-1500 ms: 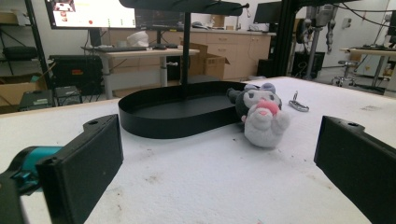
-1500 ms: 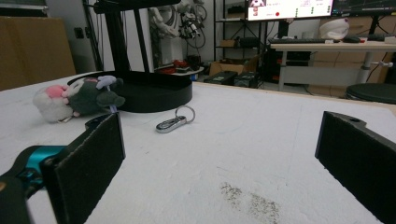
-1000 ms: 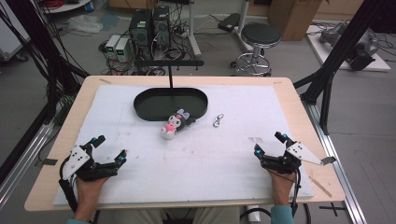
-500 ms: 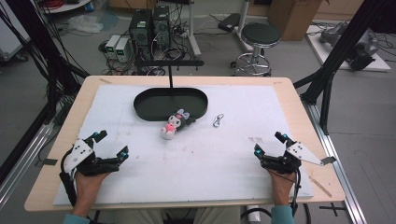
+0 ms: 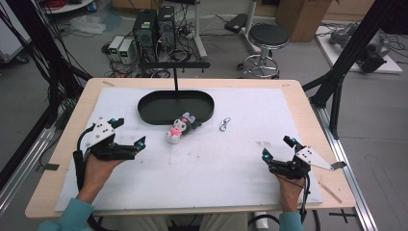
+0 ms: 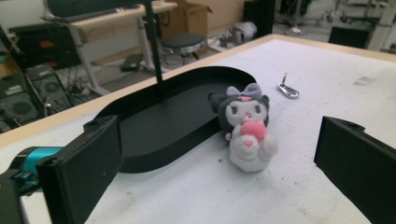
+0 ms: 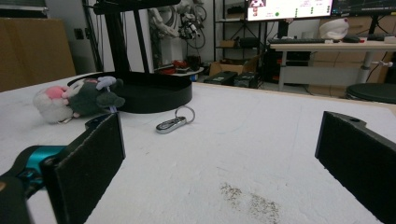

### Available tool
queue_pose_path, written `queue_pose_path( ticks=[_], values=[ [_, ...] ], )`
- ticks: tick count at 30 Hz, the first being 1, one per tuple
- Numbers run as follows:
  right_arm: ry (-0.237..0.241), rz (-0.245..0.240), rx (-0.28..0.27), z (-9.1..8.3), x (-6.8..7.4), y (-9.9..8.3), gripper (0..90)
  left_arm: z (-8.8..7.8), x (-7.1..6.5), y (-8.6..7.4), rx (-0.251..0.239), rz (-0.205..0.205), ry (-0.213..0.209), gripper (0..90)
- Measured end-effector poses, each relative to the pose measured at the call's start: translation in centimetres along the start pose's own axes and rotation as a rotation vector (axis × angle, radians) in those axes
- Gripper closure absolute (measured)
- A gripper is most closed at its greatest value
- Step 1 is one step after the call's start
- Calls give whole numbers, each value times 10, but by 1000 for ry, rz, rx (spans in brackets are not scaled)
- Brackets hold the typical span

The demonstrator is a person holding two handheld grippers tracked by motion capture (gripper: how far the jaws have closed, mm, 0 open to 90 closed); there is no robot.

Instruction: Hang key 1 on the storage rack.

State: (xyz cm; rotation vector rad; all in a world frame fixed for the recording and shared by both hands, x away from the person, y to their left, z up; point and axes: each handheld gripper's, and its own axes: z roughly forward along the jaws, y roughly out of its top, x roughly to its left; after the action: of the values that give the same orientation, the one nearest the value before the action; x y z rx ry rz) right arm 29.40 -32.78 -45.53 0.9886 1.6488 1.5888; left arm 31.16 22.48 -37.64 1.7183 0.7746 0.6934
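1. Your left gripper [image 5: 130,146] has shifted forward and inward over the last second, toward the plush [image 5: 181,127]; your right gripper [image 5: 279,156] sits where it was, near the table's [image 5: 308,110] right front corner.
2. Your left gripper's jaws stand wide apart with nothing between them. In the left gripper view they frame the plush [image 6: 245,126], which lies ahead of them, not touched.
3. Your right gripper's jaws are also spread wide and hold nothing. Bare white mat [image 7: 261,140] lies between them in the right gripper view.
4. You can see the plush lying on the mat, just in front of the black tray [image 5: 154,108] and touching its near rim. It has a dark head with a purple bow, a white body and a pink heart on its chest.
5. A small metal clip [image 5: 224,124] lies on the mat just to the right of the plush, apart from it and from the tray. In the right gripper view the clip [image 7: 173,122] lies well ahead of your right gripper.
6. A thin black post [image 5: 176,79] rises behind the tray's far edge.
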Motion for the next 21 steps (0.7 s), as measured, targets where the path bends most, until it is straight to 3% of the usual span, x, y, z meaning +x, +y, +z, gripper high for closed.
queue_pose_path(
  ticks=[2,10,21],
  values=[
    [0,1,2,0,0,0,7,9,-1,9,34,4,-25,17],
    [0,-1,0,0,0,0,7,36,-5,28,149,-1,-55,17],
    [3,0,-2,0,0,0,7,68,-10,33,283,15,-75,17]
  ],
)
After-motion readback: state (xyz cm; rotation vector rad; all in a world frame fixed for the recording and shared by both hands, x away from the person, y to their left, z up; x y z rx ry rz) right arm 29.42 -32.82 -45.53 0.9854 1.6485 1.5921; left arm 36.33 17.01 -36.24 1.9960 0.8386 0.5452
